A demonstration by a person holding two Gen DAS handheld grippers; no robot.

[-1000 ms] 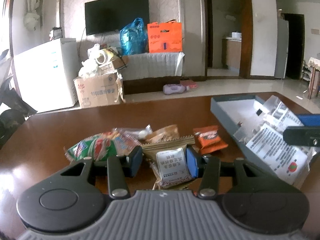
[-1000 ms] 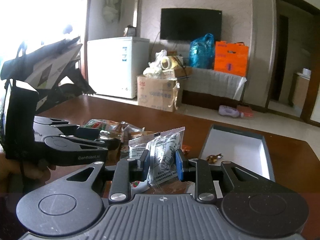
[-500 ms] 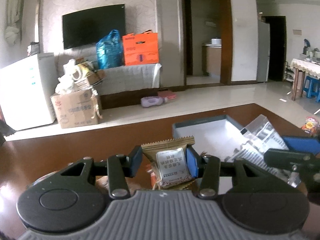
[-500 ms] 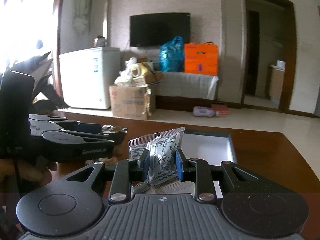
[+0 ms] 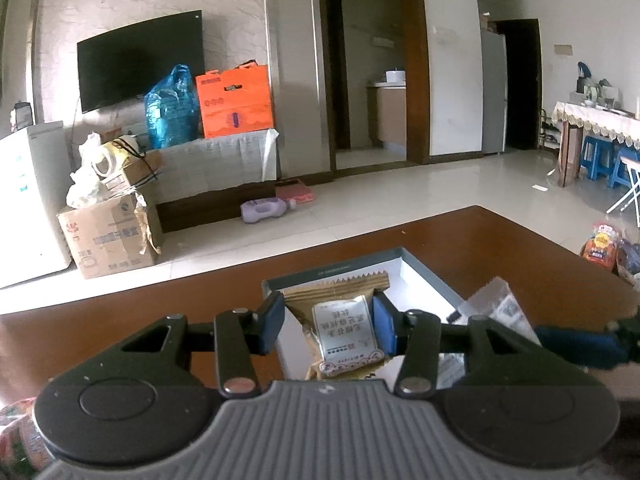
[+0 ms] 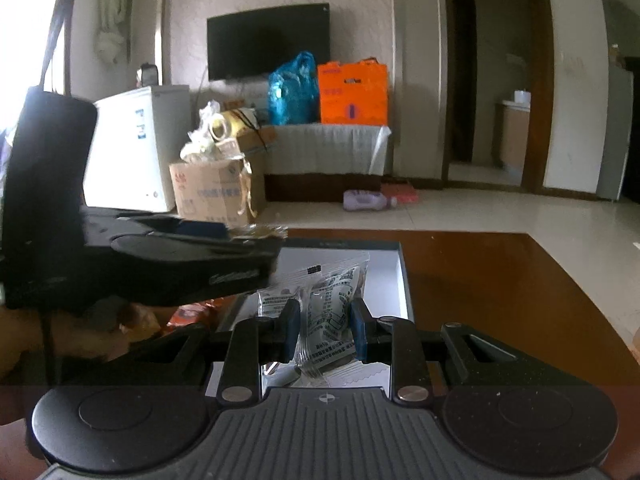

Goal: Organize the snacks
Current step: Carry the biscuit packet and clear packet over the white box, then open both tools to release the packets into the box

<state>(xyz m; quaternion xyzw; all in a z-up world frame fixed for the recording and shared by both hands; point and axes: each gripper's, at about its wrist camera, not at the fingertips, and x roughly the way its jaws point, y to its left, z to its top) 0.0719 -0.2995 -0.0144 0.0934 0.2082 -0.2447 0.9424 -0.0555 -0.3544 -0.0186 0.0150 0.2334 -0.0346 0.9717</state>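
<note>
A tan snack packet with a white label sits between the blue pads of my left gripper, which is shut on it. It hangs over the near left corner of a grey box with a white inside. My right gripper is shut on a clear printed snack packet above the same box. In the right wrist view the left gripper reaches in from the left over the box's far corner. The right gripper's blue finger and its clear packet show at the right of the left wrist view.
The box stands on a brown wooden table, whose far edge drops to a tiled floor. Loose snack packs lie at the right edge and lower left of the left wrist view. Orange packets lie left of the box.
Both grippers have carried their packets to the right, over the box. The snack pile has slid out of the left wrist view. Both grips look unchanged.
</note>
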